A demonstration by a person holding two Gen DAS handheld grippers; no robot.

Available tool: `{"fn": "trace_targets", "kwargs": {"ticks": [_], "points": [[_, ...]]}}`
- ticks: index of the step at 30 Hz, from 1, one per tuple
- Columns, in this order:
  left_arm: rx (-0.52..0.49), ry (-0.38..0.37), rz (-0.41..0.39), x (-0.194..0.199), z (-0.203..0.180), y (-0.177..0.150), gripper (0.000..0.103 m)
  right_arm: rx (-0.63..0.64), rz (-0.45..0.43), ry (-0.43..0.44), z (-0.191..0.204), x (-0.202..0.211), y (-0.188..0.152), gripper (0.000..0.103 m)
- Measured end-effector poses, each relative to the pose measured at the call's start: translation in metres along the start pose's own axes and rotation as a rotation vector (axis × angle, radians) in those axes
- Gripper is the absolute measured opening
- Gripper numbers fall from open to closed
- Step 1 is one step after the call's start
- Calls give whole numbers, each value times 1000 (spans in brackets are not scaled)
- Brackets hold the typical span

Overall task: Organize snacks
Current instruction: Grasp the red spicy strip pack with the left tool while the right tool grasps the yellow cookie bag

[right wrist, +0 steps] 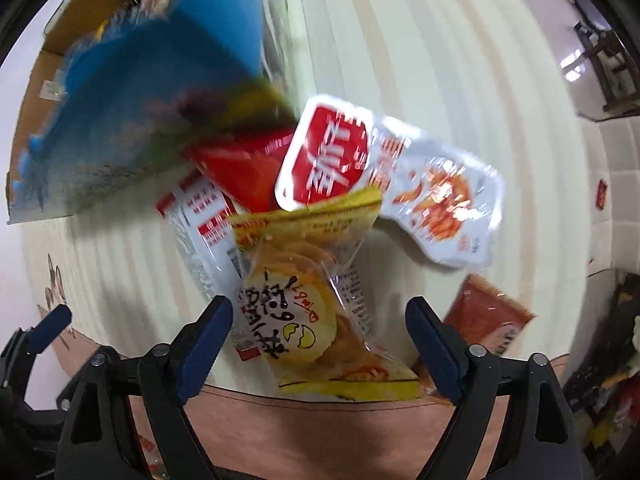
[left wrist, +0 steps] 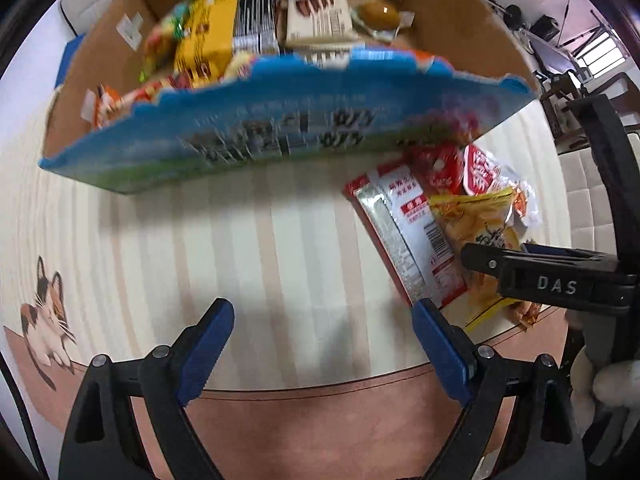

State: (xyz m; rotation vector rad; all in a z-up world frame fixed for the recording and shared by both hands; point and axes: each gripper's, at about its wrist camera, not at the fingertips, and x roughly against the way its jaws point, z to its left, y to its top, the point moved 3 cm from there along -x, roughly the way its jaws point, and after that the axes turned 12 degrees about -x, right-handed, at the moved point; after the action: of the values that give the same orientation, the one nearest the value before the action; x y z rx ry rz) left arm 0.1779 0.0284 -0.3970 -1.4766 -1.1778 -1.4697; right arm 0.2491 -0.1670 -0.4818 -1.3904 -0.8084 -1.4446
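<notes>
Table [left wrist: 280, 220] w/ striped cream cloth takes up most of the room below both claws. On it sits the cardboard box [left wrist: 288, 136], blue printed front, already part-filled w/ snack packs. Just right of the box lies a loose pile of snacks [left wrist: 452, 216], pkts overlapping each other.

Top of that pile: the yellow cracker pack [right wrist: 304, 312], clear window, round crackers inside. It lies directly under the right gripper [right wrist: 320, 336], between the two blue pads. Its long axis runs roughly away from the claw, toward the red-and-white sachet [right wrist: 332, 160], so the pads straddle its narrow width. Jaws are parted; pads don't look pressed on the wrapper yet, though blur makes the edges hard to read. Nothing gripped, by my read.

Left gripper [left wrist: 324, 344] is released too, spread wide over bare cloth, nothing between its pads. The pile is off to its right side, the box ahead of it.

Right hand is clearly nearer the cracker pack, so prob. the pick is its job; box lies to its left for the drop.
</notes>
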Motion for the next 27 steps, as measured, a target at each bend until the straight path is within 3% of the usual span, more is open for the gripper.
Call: {"fn": "trace_targets", "kwargs": {"ticks": [1,2,3,5,8,13,16,22,27], "points": [[3,-2,11,-4,-2,1,91,-7,9,20,-2,-4,-1,64],[7,-6,18,-6,-2,1,91,-19,7,31,-5,-5,-1,63],[16,-15,24,-8,-3,3,91,-27,-8,31,-7,-3,-1,54],[40,-37,33,-12,-4,7,91,-48,-41,33,-17,7,-2,48],[98,-84,43,-18,-9,18,91,-109,-91,81,-38,31,-4,47],[214,-144,69,-43,-25,42,91,-181,-165,80,-70,59,-10,47],[247,-114,64,-56,-38,49,91,-208,-170,72,-91,65,-7,47],[240,25,90,-85,-62,45,92,-235,-159,71,-103,62,-13,47],[201,42,82,-85,-63,35,93,-224,-158,80,-96,57,-10,47]]}}
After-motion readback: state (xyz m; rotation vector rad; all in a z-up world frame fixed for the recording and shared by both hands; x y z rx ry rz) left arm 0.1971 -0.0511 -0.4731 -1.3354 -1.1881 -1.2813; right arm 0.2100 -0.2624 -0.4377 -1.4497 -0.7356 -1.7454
